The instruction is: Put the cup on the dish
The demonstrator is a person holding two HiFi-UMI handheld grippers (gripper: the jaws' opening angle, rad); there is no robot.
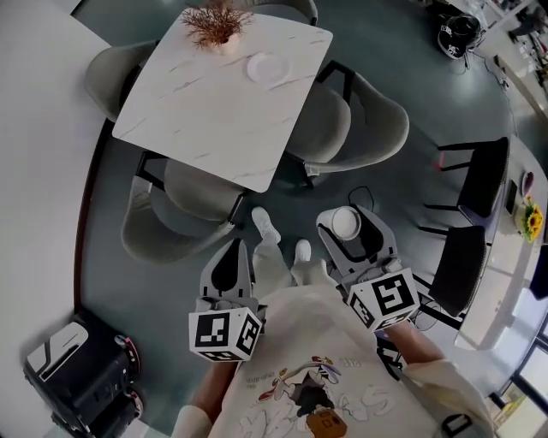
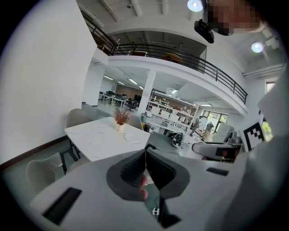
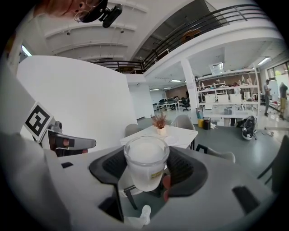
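Table [image 1: 214, 111] holds dish [image 1: 267, 67]; right tongs [image 1: 347, 231] clamp cup [image 3: 145, 162].

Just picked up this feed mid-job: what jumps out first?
The white cup sits clamped in the right gripper, held well short of the table. Ahead, the dish lies bare on that white table beside a dried plant. The left gripper is shut on nothing.
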